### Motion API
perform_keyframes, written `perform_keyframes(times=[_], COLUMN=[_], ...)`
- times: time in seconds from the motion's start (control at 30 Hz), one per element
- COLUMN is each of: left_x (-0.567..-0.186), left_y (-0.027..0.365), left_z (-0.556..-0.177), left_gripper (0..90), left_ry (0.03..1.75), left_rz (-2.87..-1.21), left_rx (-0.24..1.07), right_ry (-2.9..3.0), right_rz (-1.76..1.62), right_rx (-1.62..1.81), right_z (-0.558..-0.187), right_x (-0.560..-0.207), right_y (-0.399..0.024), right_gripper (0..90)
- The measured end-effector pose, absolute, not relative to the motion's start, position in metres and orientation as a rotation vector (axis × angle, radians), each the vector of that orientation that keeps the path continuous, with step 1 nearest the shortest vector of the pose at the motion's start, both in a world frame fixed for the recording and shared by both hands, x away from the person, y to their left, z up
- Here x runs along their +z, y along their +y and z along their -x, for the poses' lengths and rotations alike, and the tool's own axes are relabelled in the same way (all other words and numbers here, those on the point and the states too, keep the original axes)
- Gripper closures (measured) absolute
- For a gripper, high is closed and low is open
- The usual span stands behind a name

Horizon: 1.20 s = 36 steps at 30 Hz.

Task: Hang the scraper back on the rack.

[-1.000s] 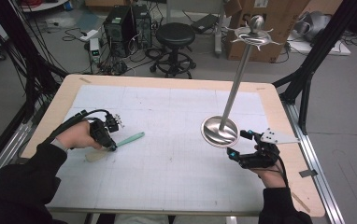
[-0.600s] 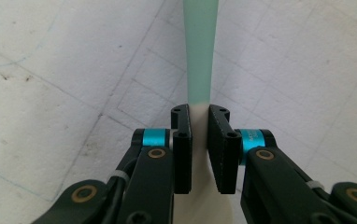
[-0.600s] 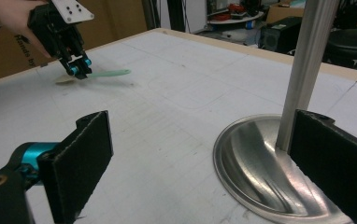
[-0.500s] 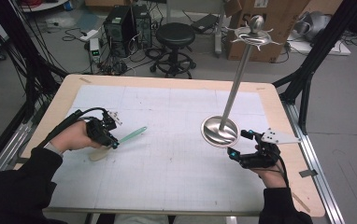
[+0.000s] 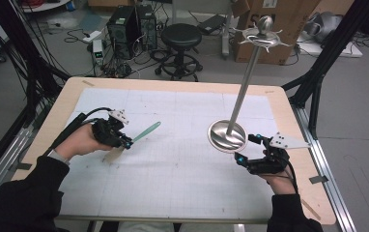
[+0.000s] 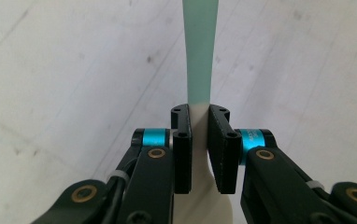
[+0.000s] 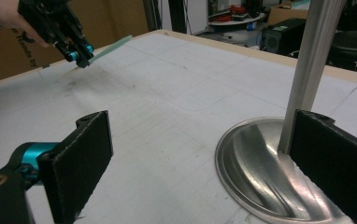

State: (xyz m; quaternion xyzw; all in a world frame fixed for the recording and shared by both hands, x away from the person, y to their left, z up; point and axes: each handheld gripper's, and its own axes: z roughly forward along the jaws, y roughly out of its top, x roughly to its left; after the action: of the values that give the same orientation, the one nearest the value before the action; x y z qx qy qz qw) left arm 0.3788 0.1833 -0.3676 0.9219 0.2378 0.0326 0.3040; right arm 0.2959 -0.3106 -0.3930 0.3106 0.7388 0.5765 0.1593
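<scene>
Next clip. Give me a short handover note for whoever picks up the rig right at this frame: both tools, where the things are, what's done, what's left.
Left tool: shut on the utensil, a flat piece with a cream handle and pale green blade, held off the table.
Right tool: open, holding nothing, resting beside the base of the metal stand.
Stand: upright at the right of the table, with hooks at the top.
Done: utensil picked up.
Left: probably carrying it to the stand and hanging it there; the right tool looks placed to steady the base.

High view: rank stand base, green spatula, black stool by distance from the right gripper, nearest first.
From the right gripper:
1. Stand base, right beside it, just to its left.
2. Green spatula, across the table in the left gripper.
3. Black stool, on the floor beyond the table.
</scene>
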Motion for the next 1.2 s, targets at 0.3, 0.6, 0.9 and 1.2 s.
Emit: perform_keyframes(times=[0.3,0.6,0.9,1.2], left_x=[-0.357,-0.348,-0.331,-0.302], left_y=[0.172,0.15,0.128,0.112], left_z=[-0.38,-0.374,-0.377,-0.385], left_gripper=[80.5,80.5,80.5,80.5], left_ry=[0.626,0.588,0.576,0.539], left_rz=[-2.2,-2.052,-1.948,-1.886], left_rx=[0.068,0.169,0.137,0.148], right_ry=[2.108,2.103,2.091,2.09], right_rz=[-0.88,-0.884,-0.881,-0.874], right_rx=[1.663,1.672,1.682,1.686], right_z=[-0.296,-0.297,-0.298,-0.297], right_x=[-0.391,-0.39,-0.389,-0.388], right_y=[-0.31,-0.311,-0.313,-0.313], right_gripper=[5.6,5.6,5.6,5.6])
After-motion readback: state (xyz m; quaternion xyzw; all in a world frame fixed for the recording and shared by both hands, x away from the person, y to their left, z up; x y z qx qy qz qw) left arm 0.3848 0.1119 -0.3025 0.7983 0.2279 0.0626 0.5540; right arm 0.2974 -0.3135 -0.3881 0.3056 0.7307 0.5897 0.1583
